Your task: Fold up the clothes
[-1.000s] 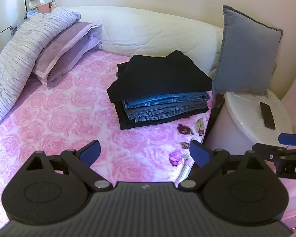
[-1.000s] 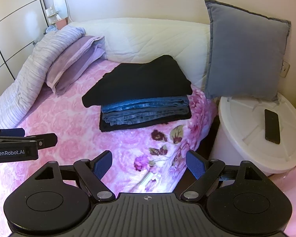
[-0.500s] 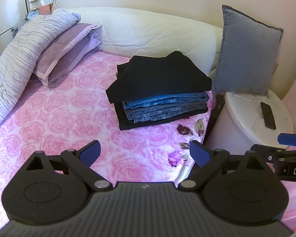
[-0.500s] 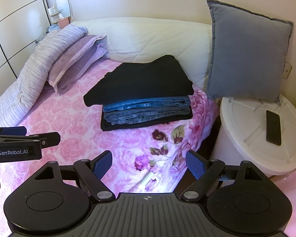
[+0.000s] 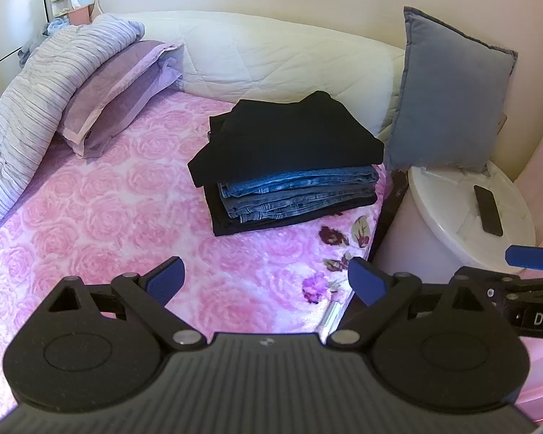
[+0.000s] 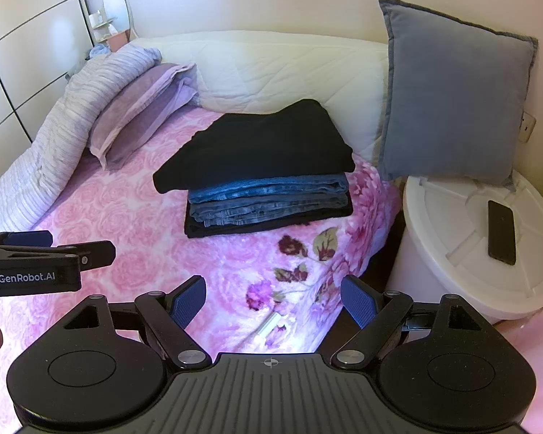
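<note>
On your far left, a grey-lilac striped duvet (image 5: 36, 83) is bunched along the edge of the pink rose-print bedspread (image 5: 101, 209), with a purple pillow (image 5: 116, 86) leaning against it. Your left gripper (image 5: 264, 282) hovers over the near part of the bedspread — blue pads spread wide, nothing between them. Mid-bed sits the stack of folded clothes (image 5: 289, 166): a black garment (image 5: 286, 133) on top, folded blue jeans (image 5: 297, 195) under it, another dark piece at the bottom. The stack lies close to the cream quilted headboard (image 5: 271, 54), well apart from both tools. Your right gripper (image 6: 271, 302) hangs over the bed's near right corner — also wide open, holding nothing. Right of the stack, a grey square cushion (image 6: 452, 94) stands upright against the wall, its lower edge on a white round plastic tub lid (image 6: 452, 231). A black phone (image 6: 501, 231) lies flat on that lid.
</note>
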`<state>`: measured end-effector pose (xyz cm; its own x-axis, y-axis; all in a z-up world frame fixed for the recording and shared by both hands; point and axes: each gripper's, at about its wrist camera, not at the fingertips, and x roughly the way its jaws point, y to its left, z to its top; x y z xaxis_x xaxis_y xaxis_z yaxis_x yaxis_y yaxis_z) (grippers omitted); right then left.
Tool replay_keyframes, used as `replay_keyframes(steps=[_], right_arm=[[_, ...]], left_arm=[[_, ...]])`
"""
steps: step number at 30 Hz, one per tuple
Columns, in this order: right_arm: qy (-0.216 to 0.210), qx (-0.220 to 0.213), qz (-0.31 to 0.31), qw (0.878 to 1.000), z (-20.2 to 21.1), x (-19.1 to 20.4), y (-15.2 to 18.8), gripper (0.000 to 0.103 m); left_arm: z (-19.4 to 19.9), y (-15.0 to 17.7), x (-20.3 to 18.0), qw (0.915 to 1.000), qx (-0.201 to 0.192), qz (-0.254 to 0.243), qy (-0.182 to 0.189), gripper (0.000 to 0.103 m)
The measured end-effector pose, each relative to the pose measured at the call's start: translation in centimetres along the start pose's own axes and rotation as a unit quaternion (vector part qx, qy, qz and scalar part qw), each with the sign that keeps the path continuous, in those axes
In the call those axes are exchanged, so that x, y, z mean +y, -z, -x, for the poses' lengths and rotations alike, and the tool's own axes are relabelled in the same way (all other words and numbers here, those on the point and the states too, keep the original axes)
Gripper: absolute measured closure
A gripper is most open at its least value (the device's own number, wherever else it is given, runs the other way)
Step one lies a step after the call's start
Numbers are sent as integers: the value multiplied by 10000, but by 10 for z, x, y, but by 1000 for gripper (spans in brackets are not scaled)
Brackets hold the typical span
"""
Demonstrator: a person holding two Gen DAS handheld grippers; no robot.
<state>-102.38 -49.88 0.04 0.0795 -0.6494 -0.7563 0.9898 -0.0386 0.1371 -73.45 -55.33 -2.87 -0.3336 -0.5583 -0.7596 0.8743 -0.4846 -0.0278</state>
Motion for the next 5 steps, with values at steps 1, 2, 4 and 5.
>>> replay_keyframes(steps=[1, 2, 4, 5], right_arm=[[-3, -1, 13, 10000, 0, 1, 0, 18], [-7, -4, 24, 10000, 0, 2, 0, 18], [-16, -2, 44, 10000, 0, 3, 0, 18], [-19, 1, 52, 10000, 0, 4, 0, 18]], left_arm=[[0, 0, 0, 10000, -9, -18, -11, 8], [0, 0, 0, 10000, -20, -28, -17, 8], [1, 0, 0, 10000, -49, -5, -11, 8], [2, 0, 0, 10000, -63, 9, -8, 8]])
